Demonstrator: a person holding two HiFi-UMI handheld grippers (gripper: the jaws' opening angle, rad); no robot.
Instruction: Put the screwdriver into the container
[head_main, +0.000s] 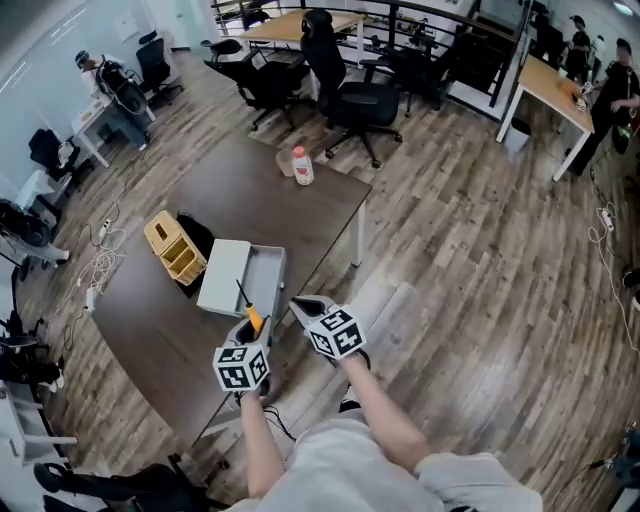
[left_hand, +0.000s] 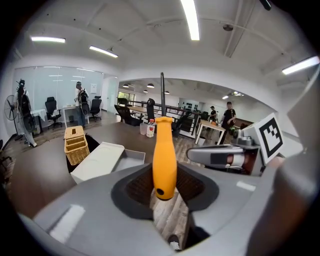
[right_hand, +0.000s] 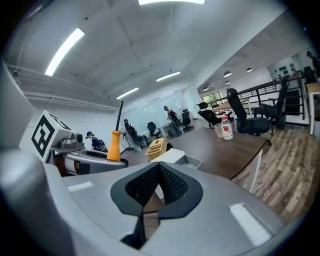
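Note:
An orange-handled screwdriver (left_hand: 164, 160) stands upright, black shaft up, with my left gripper (left_hand: 164, 180) shut on its handle. From the head view, the left gripper (head_main: 252, 325) holds the screwdriver (head_main: 250, 312) just short of the table's near edge. The container (head_main: 245, 275), a grey box with its lid laid open to the left, sits on the dark table (head_main: 250, 200) just beyond. My right gripper (head_main: 300, 303) hovers beside the left one, and its jaws (right_hand: 159, 172) are shut with nothing between them. The right gripper view shows the screwdriver (right_hand: 115, 145) at left and the container (right_hand: 182, 159) ahead.
A wicker basket (head_main: 174, 247) stands left of the container beside a black object. A bottle (head_main: 302, 166) and a cup (head_main: 285, 165) sit at the table's far end. Office chairs (head_main: 350, 95) and other desks stand beyond. Wooden floor lies to the right of the table.

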